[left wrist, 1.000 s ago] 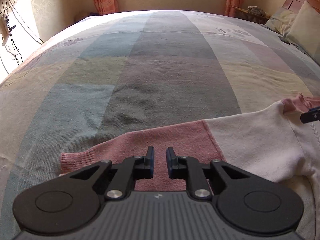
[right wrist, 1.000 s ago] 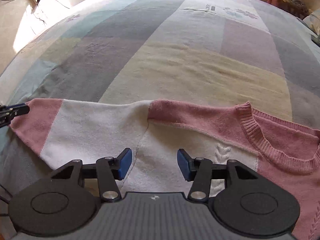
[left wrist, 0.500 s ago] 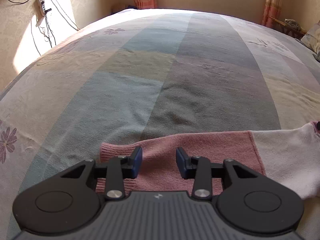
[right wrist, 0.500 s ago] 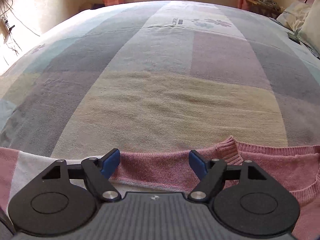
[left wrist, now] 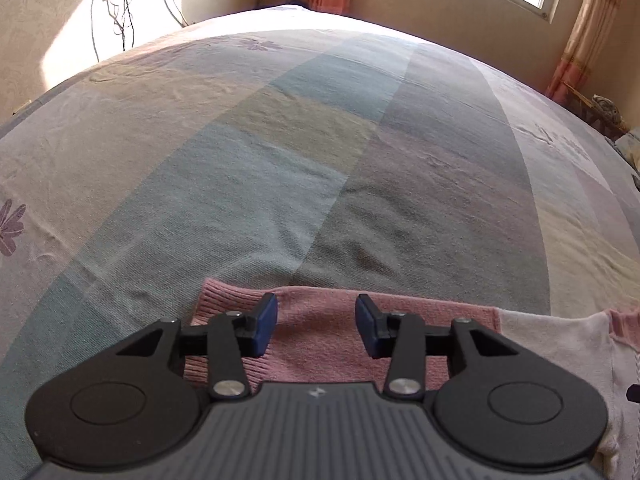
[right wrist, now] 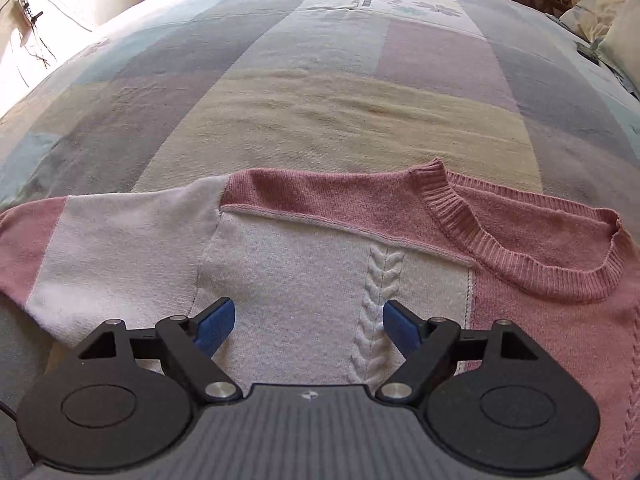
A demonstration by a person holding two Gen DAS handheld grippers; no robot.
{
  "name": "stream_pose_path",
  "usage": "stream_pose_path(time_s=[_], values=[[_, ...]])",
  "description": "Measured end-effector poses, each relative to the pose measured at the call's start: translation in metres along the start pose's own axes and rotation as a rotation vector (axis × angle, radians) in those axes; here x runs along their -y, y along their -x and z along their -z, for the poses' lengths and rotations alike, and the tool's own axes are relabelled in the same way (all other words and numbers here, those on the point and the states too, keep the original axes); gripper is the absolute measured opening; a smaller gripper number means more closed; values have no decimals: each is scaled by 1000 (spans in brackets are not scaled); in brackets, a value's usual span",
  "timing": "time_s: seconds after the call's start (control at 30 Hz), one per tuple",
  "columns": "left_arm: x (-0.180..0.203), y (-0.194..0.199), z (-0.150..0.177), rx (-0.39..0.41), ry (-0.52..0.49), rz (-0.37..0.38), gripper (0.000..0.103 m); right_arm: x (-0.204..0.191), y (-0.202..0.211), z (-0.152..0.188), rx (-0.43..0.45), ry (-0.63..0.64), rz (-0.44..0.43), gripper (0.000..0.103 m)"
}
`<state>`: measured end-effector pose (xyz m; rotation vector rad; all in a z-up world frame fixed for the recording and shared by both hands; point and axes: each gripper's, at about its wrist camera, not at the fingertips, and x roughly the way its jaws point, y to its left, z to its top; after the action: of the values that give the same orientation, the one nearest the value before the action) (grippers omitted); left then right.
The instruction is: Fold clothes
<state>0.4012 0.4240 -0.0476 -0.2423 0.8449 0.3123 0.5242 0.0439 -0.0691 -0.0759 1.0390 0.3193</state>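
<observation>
A pink-and-white sweater [right wrist: 304, 264] lies flat across the bedspread [right wrist: 320, 112], neckline at 2 o'clock in the right view. Both claws are opening and hold nothing: the left gripper [left wrist: 316, 330] over the pink sleeve [left wrist: 316, 320], the right gripper [right wrist: 308, 324] over the chest. Best practice now: pinch only the sleeve's cuff at 10 o'clock, not the bedspread.

The sweater [right wrist: 320, 264] runs off the right wrist view at three and nine o'clock; its hem lies hidden beneath the right gripper [right wrist: 308, 326]. Whether fabric touches the pads is unclear.
</observation>
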Motion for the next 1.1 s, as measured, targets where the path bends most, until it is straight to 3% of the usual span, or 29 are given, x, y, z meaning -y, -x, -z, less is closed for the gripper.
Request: stream_pose_path(time_s=[0.13,0.23,0.27,0.33,0.37,0.43,0.53,0.63,0.83,0.93,1.0,1.1], values=[[57,4,28,43,-293,74,51,-12,12,5,16,4,-16,86],[73,-2,46,25,-425,63,51,-36,11,12,36,63,-109,86],[70,-7,50,6,-441,28,54,-46,8,14,41,89,-126,86],[54,-7,53,36,-431,-23,70,-71,-2,17,41,128,-172,86],[46,-8,51,32,-419,-59,74,-82,-6,18,32,130,-202,91],[36,-5,40,19,-391,-109,74,-103,-11,18,9,171,-267,101],[37,3,27,24,-385,-122,67,-117,3,18,7,242,-368,100],[63,7,19,33,-397,12,68,-99,18,24,29,239,-321,100],[145,5,42,49,-493,277,71,-19,22,47,-45,158,-68,100],[166,0,63,38,-572,290,71,15,21,60,-88,108,-14,100],[163,-8,77,12,-635,239,75,28,19,68,-96,91,-11,103],[134,-5,77,-9,-568,225,82,28,18,73,-77,110,-1,103]])
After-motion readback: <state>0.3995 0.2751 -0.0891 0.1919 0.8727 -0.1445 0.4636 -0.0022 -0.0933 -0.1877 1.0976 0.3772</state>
